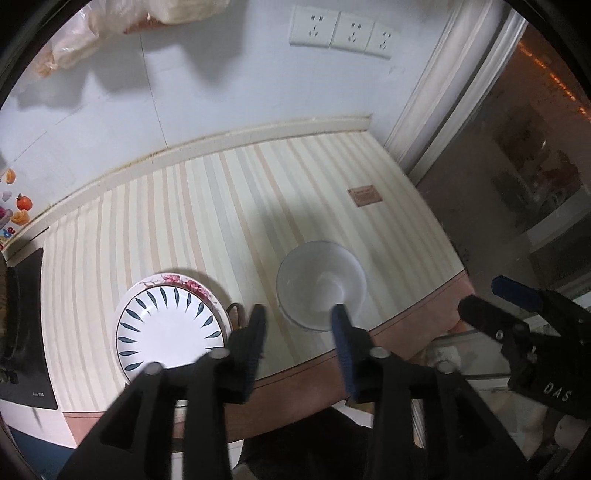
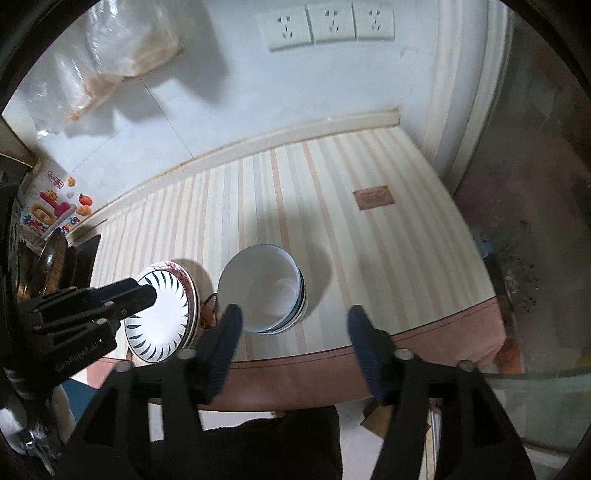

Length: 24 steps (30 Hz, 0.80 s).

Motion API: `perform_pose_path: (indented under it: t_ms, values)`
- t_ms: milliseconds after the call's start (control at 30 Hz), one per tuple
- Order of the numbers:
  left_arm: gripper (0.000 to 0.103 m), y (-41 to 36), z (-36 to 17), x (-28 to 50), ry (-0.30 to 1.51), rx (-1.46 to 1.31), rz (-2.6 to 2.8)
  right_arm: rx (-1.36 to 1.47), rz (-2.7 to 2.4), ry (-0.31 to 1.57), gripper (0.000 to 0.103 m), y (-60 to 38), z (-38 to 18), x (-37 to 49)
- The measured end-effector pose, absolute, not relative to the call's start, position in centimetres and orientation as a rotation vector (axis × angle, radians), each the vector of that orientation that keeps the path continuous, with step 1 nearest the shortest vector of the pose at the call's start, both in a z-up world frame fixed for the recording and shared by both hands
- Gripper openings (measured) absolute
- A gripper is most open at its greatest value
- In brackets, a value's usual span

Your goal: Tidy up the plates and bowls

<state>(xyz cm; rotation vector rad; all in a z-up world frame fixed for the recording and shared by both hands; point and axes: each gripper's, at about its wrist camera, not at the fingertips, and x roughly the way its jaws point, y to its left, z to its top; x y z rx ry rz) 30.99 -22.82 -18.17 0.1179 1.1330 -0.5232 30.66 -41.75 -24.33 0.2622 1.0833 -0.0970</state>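
Two stacks sit near the front edge of the striped counter (image 2: pixel 332 192): plate stack (image 1: pixel 171 328) at about 8 o'clock in the left wrist view, bowl stack (image 2: pixel 264 288) near centre in the right wrist view, just right of the plates, apart from them. Top plate is white with dark leaf marks round the rim, and a floral plate shows under it at 12 o'clock of the stack; how many plates lie below, cannot tell. Bowls look nested, at least two by the blue-lined rims at the stack's 4 o'clock side, and the inside is bare white, nothing in it; the plates hold nothing either. A small brown item (image 2: pixel 210 306) lies between the stacks, too blurred to name. Left gripper (image 1: pixel 299 314) is released, jaws wide, hovering with the bowl rim (image 1: pixel 321 284) around its right fingertip at 1 o'clock, touching or not I cannot tell. Right gripper (image 2: pixel 291 314) is also released, jaws spread, nothing between them, bowls just ahead at 11 o'clock. Handling guess: glazed ceramic, stiff, fairly heavy as a stack, slick and chip-prone. Best hold is likely a rim pinch, one finger inside the wall and one outside, at the near 6 o'clock side; lifting a nested stack by the top bowl alone may leave the lower ones behind. Plates sit flat, so an edge is hard to get under. Wall sockets (image 1: pixel 340 33) at 12 o'clock, stove edge (image 1: pixel 22 332) at 9 o'clock.
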Motion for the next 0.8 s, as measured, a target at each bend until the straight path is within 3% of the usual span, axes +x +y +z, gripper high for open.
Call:
perform_pose_path:
  t_ms: [33,100,167,233,367,433,600,800]
  values:
    - [0.06,-22.7,-17.7,30.7,1.117,0.118,-0.528,0.262,-0.103,1.075,0.076,-41.7,-23.9,30.1]
    - [0.075,-22.8,-17.3,30.3,1.102,0.112,-0.537,0.259,-0.116,1.057,0.08,-41.6,-23.1,29.2]
    - [0.077,-22.7,-16.9,30.0,1.088,0.107,-0.541,0.25,-0.132,1.048,0.086,-41.5,-22.5,28.6]
    - [0.088,-22.6,-16.6,29.7,1.081,0.102,-0.547,0.242,-0.145,1.033,0.088,-41.5,-22.0,28.1]
    - [0.089,-22.6,-15.9,29.6,1.069,0.086,-0.553,0.233,-0.154,1.01,0.091,-41.5,-21.0,27.2]
    - [0.097,-22.7,-15.6,29.6,1.06,0.087,-0.561,0.228,-0.155,0.996,0.092,-41.5,-20.5,27.2]
    - [0.097,-23.4,-16.5,30.5,1.084,0.086,-0.562,0.247,-0.147,0.97,0.093,-42.2,-20.1,27.4]
    - [0.097,-24.4,-20.7,34.0,1.12,0.078,-0.534,0.371,-0.043,1.028,0.093,-44.0,-24.5,29.9]
